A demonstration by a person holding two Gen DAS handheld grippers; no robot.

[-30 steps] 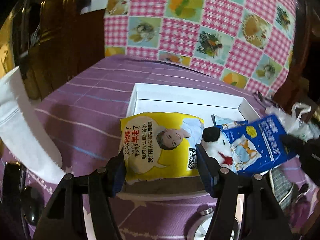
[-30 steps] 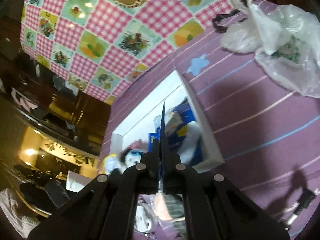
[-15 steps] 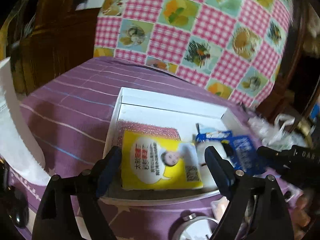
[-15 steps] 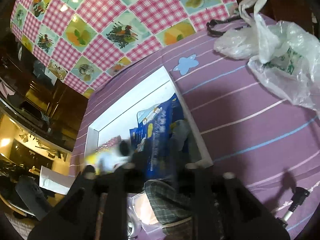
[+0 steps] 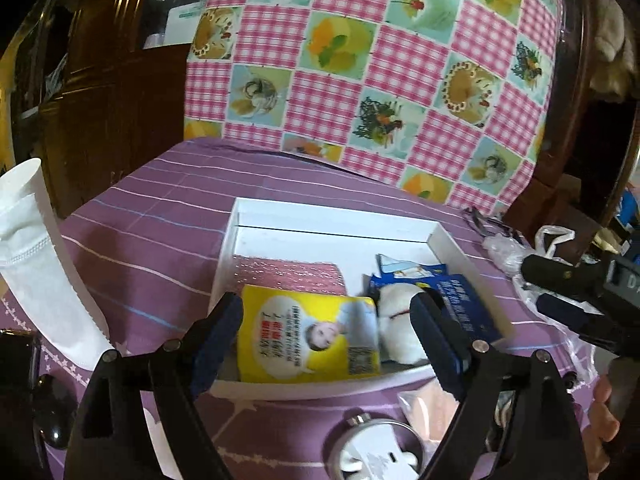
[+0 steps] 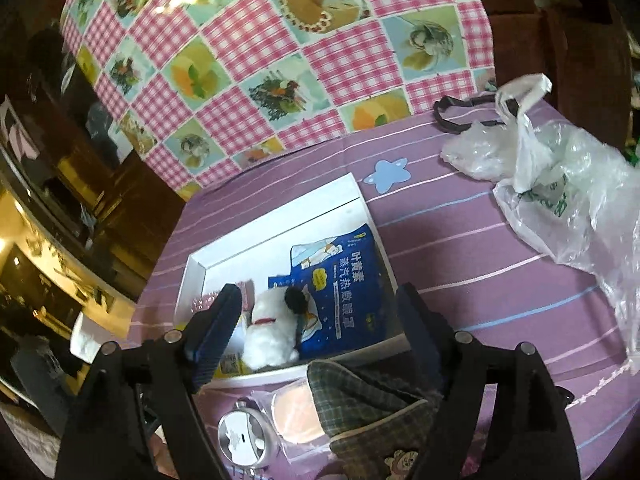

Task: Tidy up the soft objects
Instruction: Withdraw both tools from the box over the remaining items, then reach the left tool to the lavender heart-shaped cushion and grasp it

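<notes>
Both grippers empty, jaws wide, hovering at the near wall of the white box (image 5: 332,216).

Left gripper (image 5: 326,322): yellow packet (image 5: 308,340) lies straight ahead and below, framed between the two fingers but not touched; flat in the near-left part of the box, long axis running across the jaw gap. Pink glittery pad (image 5: 288,274) just beyond it, part tucked under. Jaws opened earlier in the second and now steady, nothing between the pads.

Right gripper (image 6: 320,320): jaws have just been opening, nothing gripped. White plush toy (image 6: 268,332) sits ahead and below, closer to the left finger; blue packet (image 6: 344,280) ahead toward the right finger, leaning against the right wall of the box, long axis pointing away from the jaws. Plush touches the blue packet and overlaps its lower edge.

Key relation for the next move, as a guess: remaining loose soft items are not ahead of the jaws but below and behind the fingertips, outside the near wall — plaid pouch (image 6: 360,408) and peach round pad (image 6: 296,412) in clear wrap, under the right gripper's fingers. Right gripper nearer to both; would need to pull back and tip down to reach them. Round metal tin (image 6: 244,444) beside them, not soft, likely stays out.

Plastic bags (image 6: 560,184) well off to the right of the right jaws.
</notes>
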